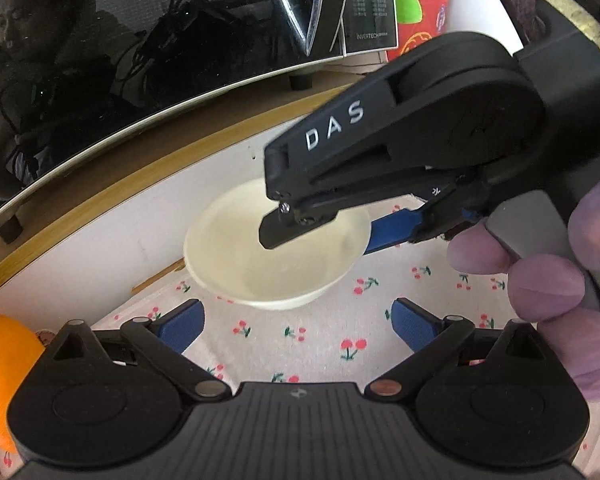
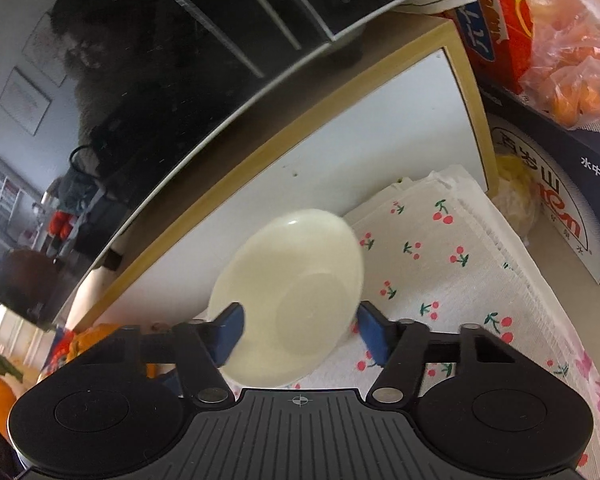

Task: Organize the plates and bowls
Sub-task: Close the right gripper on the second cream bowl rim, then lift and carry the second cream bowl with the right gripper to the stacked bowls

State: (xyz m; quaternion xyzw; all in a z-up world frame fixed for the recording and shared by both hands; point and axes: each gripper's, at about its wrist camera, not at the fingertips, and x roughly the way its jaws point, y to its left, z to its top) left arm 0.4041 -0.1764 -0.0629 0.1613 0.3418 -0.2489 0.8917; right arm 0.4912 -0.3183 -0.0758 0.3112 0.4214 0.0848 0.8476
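Cherry-print cloth [image 1: 300,340] covers the work surface below a black microwave [image 1: 140,40]. The cream bowl [image 1: 278,248] sits ahead of the left gripper [image 1: 296,326], beyond its fingertips; those fingers are spread apart, holding nothing. The right gripper [image 2: 298,330] has its fingers on either side of the bowl [image 2: 292,300], one blue pad [image 2: 230,328] inside the rim, one outside. Whether they are clamped cannot be told.

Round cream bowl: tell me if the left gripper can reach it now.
Probably yes: left gripper is open and faces the round cream bowl unobstructed, though right gripper occupies its right rim.
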